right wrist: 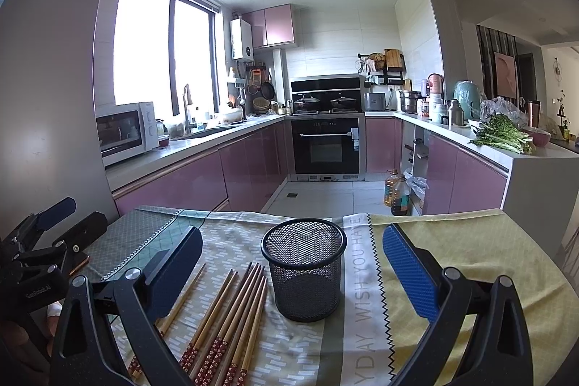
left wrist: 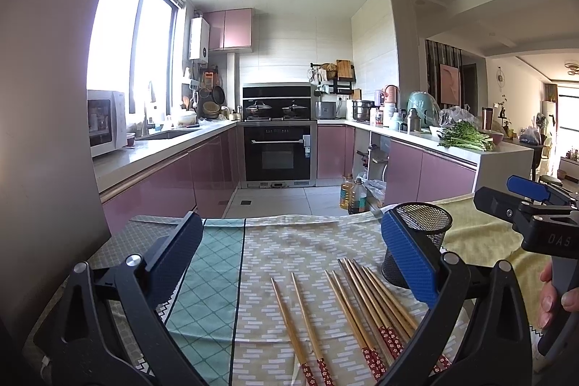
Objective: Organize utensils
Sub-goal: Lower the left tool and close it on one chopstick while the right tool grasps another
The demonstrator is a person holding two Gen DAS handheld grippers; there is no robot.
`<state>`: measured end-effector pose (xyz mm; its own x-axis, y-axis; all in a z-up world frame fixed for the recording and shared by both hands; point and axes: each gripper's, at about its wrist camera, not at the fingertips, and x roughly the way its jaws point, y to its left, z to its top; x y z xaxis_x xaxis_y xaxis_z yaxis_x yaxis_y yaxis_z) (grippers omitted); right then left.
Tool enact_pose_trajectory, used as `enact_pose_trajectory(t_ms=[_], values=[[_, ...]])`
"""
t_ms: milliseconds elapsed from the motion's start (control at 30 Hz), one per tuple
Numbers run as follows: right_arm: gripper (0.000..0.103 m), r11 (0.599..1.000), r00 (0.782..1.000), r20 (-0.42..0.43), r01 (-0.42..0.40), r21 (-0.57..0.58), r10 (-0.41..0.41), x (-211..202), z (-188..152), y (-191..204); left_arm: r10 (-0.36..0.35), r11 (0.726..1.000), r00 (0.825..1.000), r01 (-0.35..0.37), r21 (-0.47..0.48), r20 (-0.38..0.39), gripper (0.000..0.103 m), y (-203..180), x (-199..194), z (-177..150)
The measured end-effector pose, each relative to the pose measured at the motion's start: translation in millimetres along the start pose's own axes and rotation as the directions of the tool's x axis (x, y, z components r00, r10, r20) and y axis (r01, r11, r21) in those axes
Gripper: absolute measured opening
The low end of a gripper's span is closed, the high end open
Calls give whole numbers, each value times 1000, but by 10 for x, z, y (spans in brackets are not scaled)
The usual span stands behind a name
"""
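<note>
1. Landmark: black mesh cup (right wrist: 303,272), standing upright on the patterned tablecloth (right wrist: 470,263), mouth up, nothing visible inside.
2. Task items: wooden chopsticks (right wrist: 231,317) lying flat on the cloth, just beside the mesh cup on its left in the right wrist view; red flower-patterned ends toward the cameras, plain tips toward the kitchen.
3. Grouping: a tight bundle nearest the mesh cup, lying side by side; two further chopsticks (left wrist: 300,313) apart from the bundle, farther from the cup.
4. Left gripper (left wrist: 289,263): jaws spread wide, nothing between them; held above the chopsticks, with the mesh cup (left wrist: 421,234) partly hidden behind its right-hand blue pad (left wrist: 407,259).
5. Right gripper (right wrist: 293,263): jaws spread wide, nothing held; mesh cup centred between the two fingers, contact with neither visible.
6. Right hand (left wrist: 553,295): fingers wrapped round the grip, seen at the edge of the left wrist view, to the right of the mesh cup.
7. Background beyond the mesh cup: pink-fronted kitchen cabinets (right wrist: 249,165), built-in oven (right wrist: 325,147), microwave (right wrist: 125,132) on the counter, bunch of greens (right wrist: 503,134) on the opposite counter.
</note>
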<state>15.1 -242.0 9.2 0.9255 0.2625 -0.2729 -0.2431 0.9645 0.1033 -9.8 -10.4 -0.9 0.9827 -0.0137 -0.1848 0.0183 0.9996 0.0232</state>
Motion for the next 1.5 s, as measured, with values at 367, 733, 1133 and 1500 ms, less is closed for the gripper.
enact_pose_trajectory(t_ms=[367,733,1133,1500], values=[[95,991,959,-250,-136,20,136,347,-365,46,-68,998,960,70,0,-271,97,160,434,-308],[61,988,854,-501,-153,21,143,753,-681,169,-141,988,833,155,-19,-536,74,270,985,-799],[40,991,803,-586,-133,-7,104,977,-768,160,-169,983,746,172,-59,-644,45,316,1336,-921],[12,988,788,-607,-152,-34,100,1145,-749,255,-166,984,728,169,-60,-665,14,295,1518,-876]])
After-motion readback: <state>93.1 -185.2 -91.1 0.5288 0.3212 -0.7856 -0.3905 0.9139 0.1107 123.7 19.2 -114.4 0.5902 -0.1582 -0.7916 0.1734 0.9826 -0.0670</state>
